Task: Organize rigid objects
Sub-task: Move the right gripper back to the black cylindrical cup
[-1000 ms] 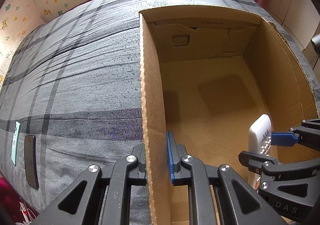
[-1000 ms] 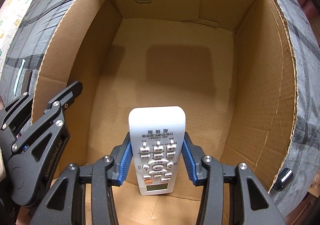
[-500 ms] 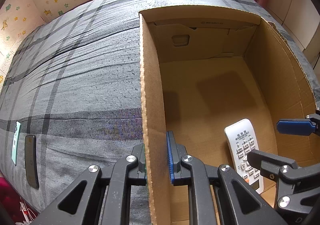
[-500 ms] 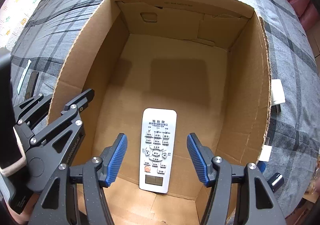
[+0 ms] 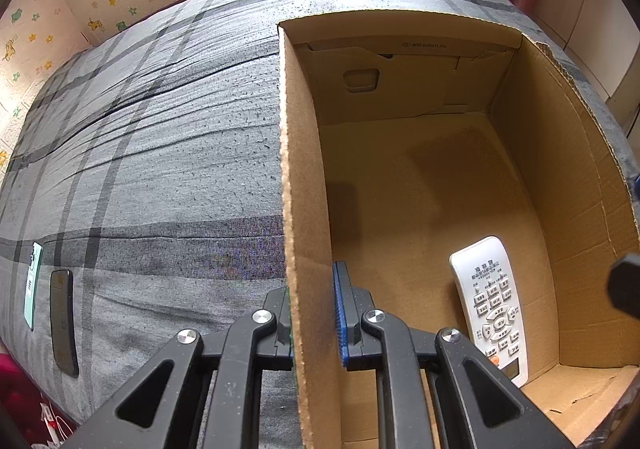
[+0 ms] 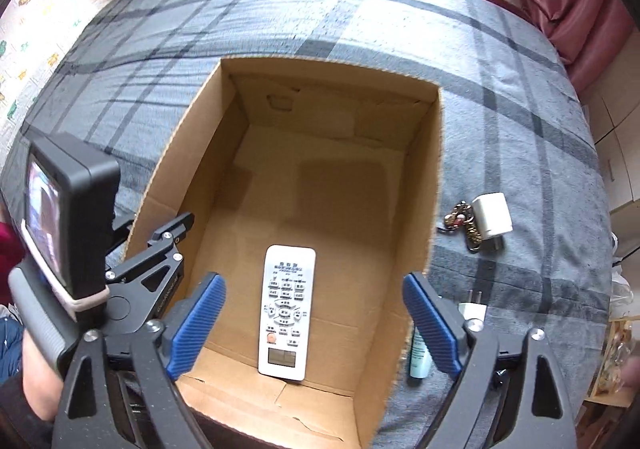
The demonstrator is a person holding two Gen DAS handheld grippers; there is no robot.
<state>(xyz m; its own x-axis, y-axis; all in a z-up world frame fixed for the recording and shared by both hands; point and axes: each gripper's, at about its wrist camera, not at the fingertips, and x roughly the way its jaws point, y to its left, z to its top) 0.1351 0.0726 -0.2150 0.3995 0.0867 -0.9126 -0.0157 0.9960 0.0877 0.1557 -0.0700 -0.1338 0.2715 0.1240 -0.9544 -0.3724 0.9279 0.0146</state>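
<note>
1. Left wrist view: the left hand-held gripper is clamped on the near left wall of an open cardboard box, one finger outside and one blue pad inside. This grip probably steadies the box on the bed while things go in. A white remote control lies flat on the box floor, buttons up, near the front right corner. Outside the box, at the bed's left edge, lie a dark flat phone-like object and a pale green card just beside it.

2. Right wrist view: the right hand-held gripper hangs above the box, its jaws opening wide, nothing between them; the remote lies loose below on the box floor. Judging by this, the remote has been delivered. Right of the box, on the bed, wait a white charger touching a bunch of keys, a white plug and a small teal tube, likely next to be packed.
</note>
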